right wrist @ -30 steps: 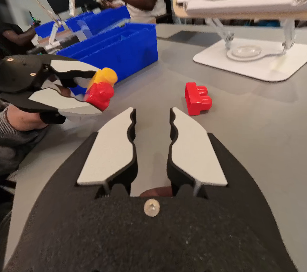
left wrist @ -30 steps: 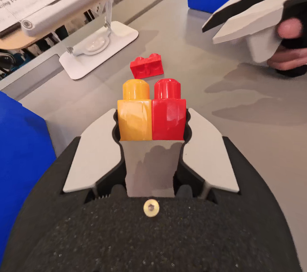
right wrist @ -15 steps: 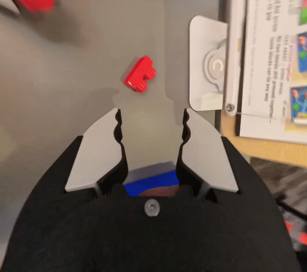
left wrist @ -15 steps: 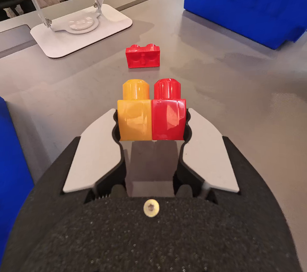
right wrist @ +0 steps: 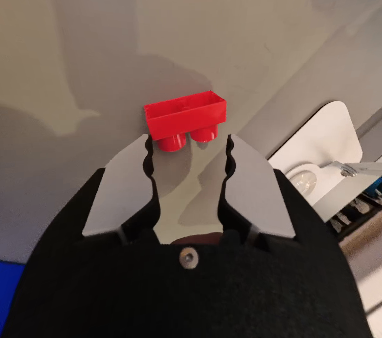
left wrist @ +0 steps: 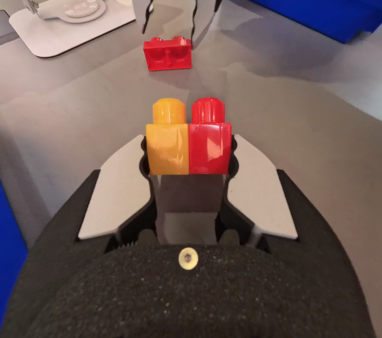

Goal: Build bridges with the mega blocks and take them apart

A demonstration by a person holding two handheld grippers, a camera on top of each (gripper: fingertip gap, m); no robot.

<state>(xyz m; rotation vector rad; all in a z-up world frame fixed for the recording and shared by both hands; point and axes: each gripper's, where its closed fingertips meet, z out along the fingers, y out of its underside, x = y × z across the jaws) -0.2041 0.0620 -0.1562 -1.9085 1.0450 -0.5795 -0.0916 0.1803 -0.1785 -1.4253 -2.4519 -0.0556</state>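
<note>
Left wrist view: left gripper [left wrist: 189,154] clamps two single-stud blocks [left wrist: 188,148]; right gripper [right wrist: 188,142], spread, hovers over red two-stud block [right wrist: 185,116].

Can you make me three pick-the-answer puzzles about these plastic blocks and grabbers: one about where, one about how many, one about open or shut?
1. Where is the red two-stud plastic block?
A. on the grey table
B. in the blue bin
C. in a gripper

2. How many one-stud blocks does the left gripper hold?
A. one
B. two
C. three

3. The right gripper is:
A. shut on a block
B. open
C. out of view

Answers:
1 A, it lies on its side on the grey table.
2 B, an orange one-stud block and a red one-stud block sit side by side.
3 B, its fingers are apart and empty.
</note>
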